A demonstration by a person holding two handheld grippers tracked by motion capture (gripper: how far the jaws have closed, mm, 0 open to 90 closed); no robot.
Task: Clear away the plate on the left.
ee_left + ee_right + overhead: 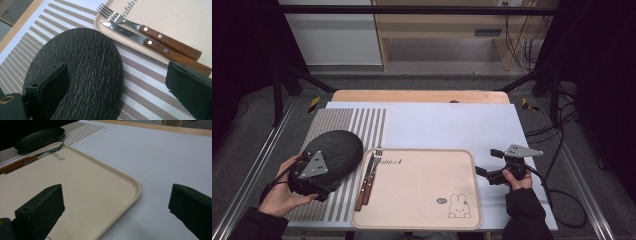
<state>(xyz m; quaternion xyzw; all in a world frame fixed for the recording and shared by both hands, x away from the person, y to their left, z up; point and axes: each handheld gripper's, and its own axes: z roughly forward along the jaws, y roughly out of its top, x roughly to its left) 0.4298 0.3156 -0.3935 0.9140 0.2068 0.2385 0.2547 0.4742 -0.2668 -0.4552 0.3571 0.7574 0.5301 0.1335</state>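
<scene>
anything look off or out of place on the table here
Mostly tidy. The fork and knife lie on the left rim of the tray, half over its edge rather than flat inside. The black plate sits beside them on the striped mat. Nothing spilled or broken.

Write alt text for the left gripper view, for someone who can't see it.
The left tool, jaws open, sits over a black textured plate on a striped placemat. Beyond, a fork and knife with wooden handles lie on a beige tray's edge.

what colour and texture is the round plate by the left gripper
Black, with a rough, rippled slate-like surface: the round textured plate shows best in the left gripper view, lying on the striped placemat.
</scene>
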